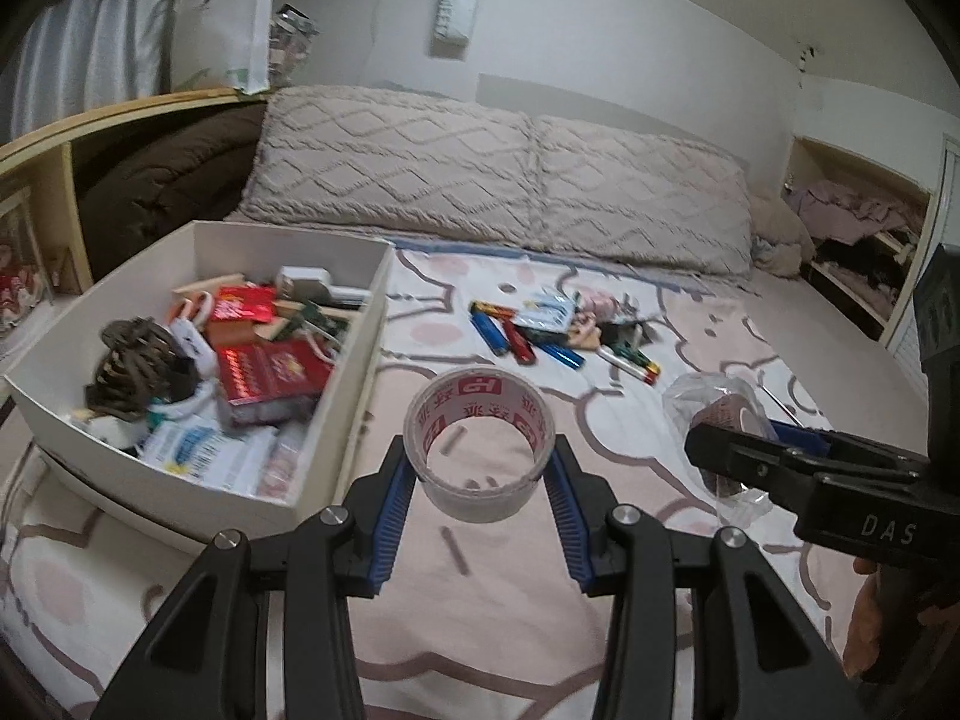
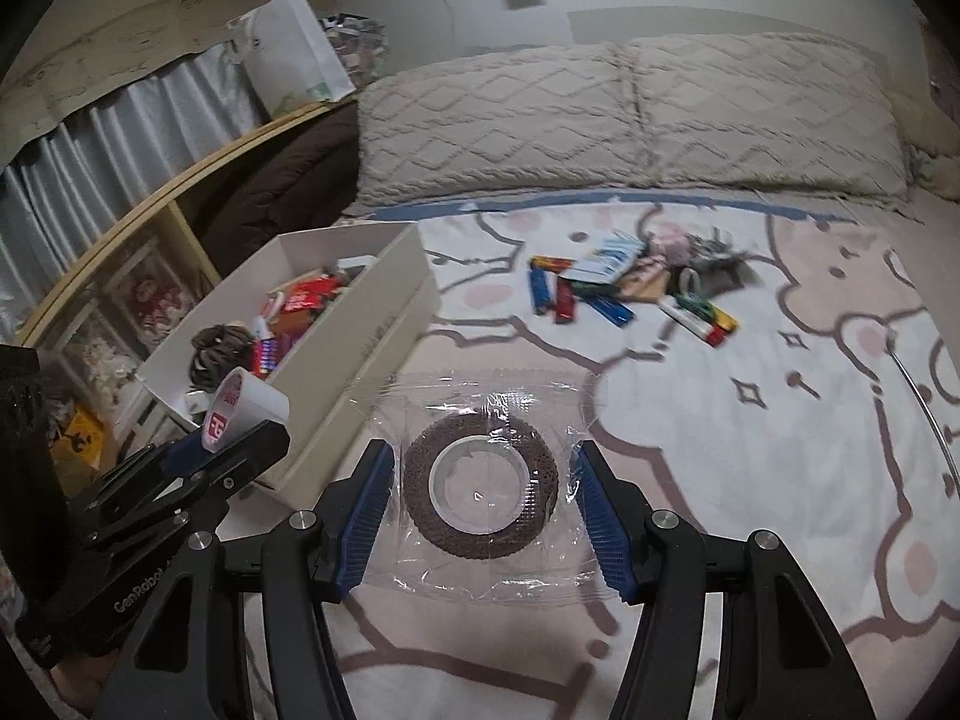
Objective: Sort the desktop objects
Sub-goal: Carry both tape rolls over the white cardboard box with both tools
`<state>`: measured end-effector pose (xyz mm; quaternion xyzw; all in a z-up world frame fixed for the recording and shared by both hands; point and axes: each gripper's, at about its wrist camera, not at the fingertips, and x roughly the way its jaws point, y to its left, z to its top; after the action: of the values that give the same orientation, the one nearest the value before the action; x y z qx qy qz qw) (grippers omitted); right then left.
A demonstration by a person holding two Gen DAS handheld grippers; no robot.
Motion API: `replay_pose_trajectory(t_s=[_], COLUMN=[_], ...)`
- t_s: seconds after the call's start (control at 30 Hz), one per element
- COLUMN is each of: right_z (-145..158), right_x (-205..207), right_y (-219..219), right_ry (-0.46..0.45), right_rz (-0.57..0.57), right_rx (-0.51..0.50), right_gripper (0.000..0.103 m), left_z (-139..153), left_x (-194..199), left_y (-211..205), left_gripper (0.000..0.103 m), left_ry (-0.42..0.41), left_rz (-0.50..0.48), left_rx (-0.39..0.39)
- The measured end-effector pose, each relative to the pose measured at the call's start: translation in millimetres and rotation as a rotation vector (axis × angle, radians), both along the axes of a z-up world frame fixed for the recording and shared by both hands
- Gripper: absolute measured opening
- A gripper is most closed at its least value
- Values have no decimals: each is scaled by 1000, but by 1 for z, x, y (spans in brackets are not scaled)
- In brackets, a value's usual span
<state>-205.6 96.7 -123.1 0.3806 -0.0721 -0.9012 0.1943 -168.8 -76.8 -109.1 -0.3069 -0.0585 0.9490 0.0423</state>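
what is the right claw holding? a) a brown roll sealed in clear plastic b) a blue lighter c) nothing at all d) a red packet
a: the right claw is clamped on the clear wrapper of a brown roll, lifted above the bedspread, while the blue lighters lie farther back on the bed.

Small blurred items in the far pile (image 2: 636, 288), indistinguishable.

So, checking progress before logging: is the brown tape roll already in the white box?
No, the brown tape roll, wrapped in clear plastic, sits between the right gripper's fingers.
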Motion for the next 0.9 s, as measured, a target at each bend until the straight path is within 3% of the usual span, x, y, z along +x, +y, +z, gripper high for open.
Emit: replay_pose_trajectory(t_s=[0.63,0.9], right_z=[27,36], right_x=[-52,-68], right_y=[-71,-105], right_ry=[26,7], right_rz=[175,256], right_rx=[-75,-111], right_gripper=[62,62], left_z=[31,39], left_x=[-14,-28], left_y=[-112,-158], left_gripper=[44,44], left_ry=[105,109], left_rz=[210,257], left_rx=[-56,-92])
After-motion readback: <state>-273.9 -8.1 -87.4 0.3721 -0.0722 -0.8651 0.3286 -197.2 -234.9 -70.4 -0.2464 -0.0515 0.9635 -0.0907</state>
